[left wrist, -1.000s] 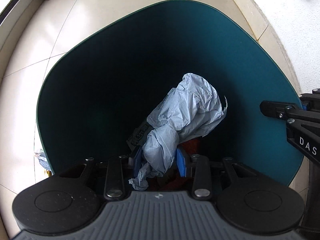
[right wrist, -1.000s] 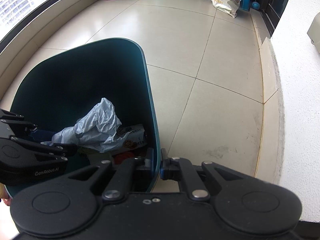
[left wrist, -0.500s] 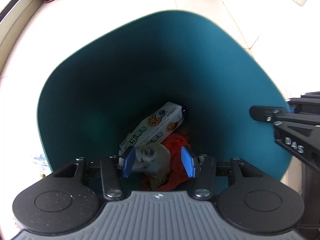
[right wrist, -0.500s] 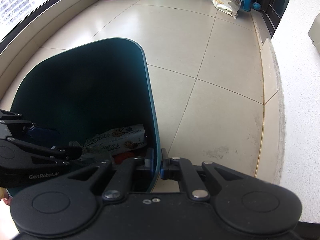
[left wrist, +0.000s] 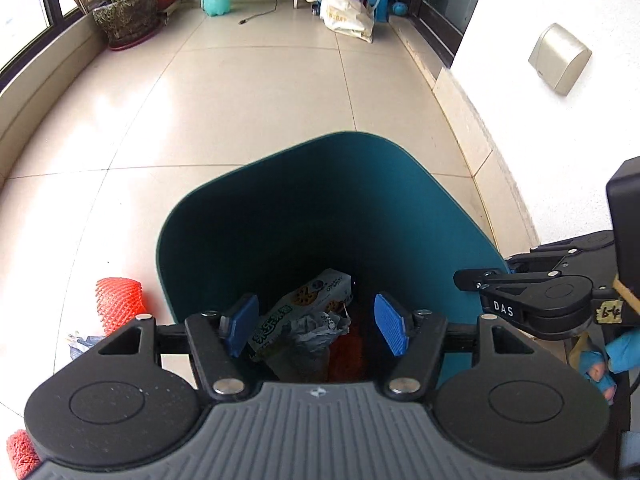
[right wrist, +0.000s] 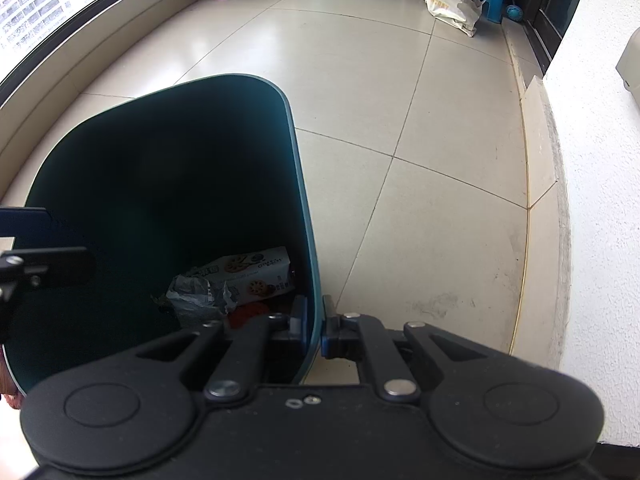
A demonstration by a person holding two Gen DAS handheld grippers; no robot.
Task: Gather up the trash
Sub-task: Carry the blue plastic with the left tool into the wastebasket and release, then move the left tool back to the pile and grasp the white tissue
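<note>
The left hand-held gripper hangs over the bin, its jaws opening with nothing pinched; its own body covers the bin's near rim and part of the trash below. The right hand-held gripper is pressed together on the bin's thin right wall, one pad inside and one outside. Deep in the bin lies a cookie pack, its long axis running from lower left up to the right in the left view, its lower end under crumpled grey paper. Something red beneath is too shadowed to name. Left of the bin on the floor sits a red foam net, with a scrap half cut off just beside it.
</note>
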